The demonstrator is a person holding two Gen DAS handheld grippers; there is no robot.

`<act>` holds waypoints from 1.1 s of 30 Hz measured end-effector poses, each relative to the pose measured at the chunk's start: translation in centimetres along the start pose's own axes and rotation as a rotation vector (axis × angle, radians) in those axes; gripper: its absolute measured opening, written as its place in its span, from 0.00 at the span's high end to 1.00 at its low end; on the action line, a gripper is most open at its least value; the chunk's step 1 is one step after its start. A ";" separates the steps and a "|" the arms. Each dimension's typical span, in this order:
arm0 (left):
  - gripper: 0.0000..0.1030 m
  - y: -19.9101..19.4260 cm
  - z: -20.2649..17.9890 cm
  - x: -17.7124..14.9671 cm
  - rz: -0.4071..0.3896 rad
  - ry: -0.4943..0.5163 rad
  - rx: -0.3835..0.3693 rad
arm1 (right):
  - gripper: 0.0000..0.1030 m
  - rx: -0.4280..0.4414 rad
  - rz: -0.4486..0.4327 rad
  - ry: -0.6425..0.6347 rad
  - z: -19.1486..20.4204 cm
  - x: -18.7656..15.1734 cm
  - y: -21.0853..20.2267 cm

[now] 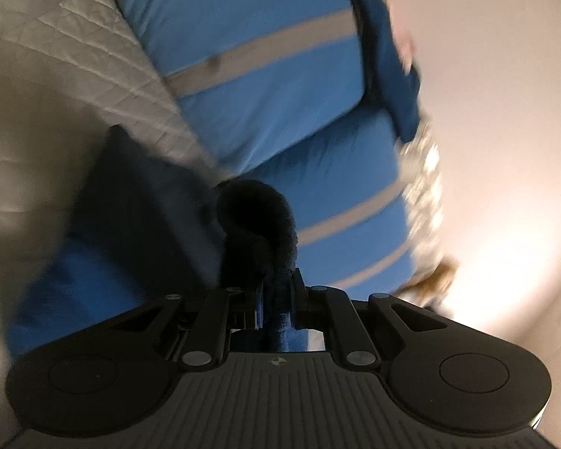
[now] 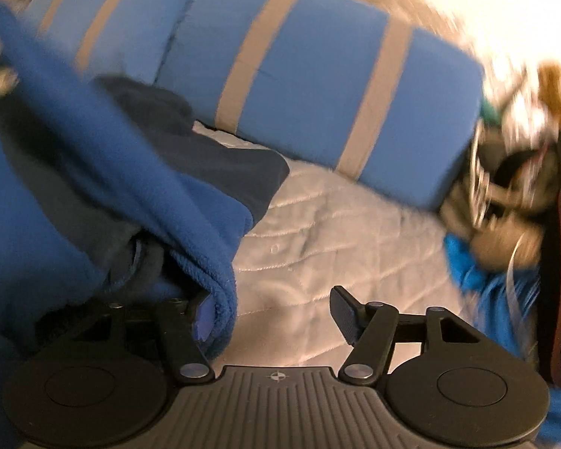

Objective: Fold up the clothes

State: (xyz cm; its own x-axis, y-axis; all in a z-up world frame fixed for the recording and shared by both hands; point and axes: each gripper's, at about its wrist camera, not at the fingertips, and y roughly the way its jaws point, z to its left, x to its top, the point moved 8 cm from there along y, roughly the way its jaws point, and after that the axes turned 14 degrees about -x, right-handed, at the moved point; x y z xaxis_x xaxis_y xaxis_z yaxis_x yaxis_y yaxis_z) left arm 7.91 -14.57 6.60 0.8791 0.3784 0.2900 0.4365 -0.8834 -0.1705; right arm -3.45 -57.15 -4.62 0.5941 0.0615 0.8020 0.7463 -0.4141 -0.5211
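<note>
step: carry fold across | left gripper (image 1: 276,295) jaws pinching dark blue fleece garment (image 2: 104,172) | right gripper (image 2: 269,318) jaws spread, fleece edge against one finger | garment over quilted bed (image 2: 340,232) | advice: keep edge taut, align corners

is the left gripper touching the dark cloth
Touching. The left wrist view shows the left gripper shut on a bunch of the dark cloth, with the fabric pinched between both fingers.

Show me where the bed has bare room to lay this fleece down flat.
Bare white quilted bedcover lies free between the blue fleece garment on its left, the blue tan-striped pillows behind, and the cluttered pile on its right. The left side is crowded with fleece.
</note>
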 end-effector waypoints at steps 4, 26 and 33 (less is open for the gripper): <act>0.88 -1.1 3.1 -2.4 0.114 0.109 0.096 | 0.51 0.128 0.126 0.285 -1.7 -0.7 1.3; 0.83 -2.9 9.0 -8.2 0.179 0.306 0.291 | 0.32 0.164 0.192 0.305 -0.8 -0.5 -1.0; 0.74 -2.6 9.2 -8.4 0.167 0.360 0.328 | 0.11 0.214 0.060 0.250 0.6 3.1 -3.9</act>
State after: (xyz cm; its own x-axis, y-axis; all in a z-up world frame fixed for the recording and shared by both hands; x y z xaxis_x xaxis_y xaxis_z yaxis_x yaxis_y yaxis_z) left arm 1.19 -12.95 -4.02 0.8452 0.0694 0.5299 0.3838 -0.7688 -0.5115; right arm -4.30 -54.83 -0.26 0.5671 -0.1927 0.8008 0.7739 -0.2081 -0.5981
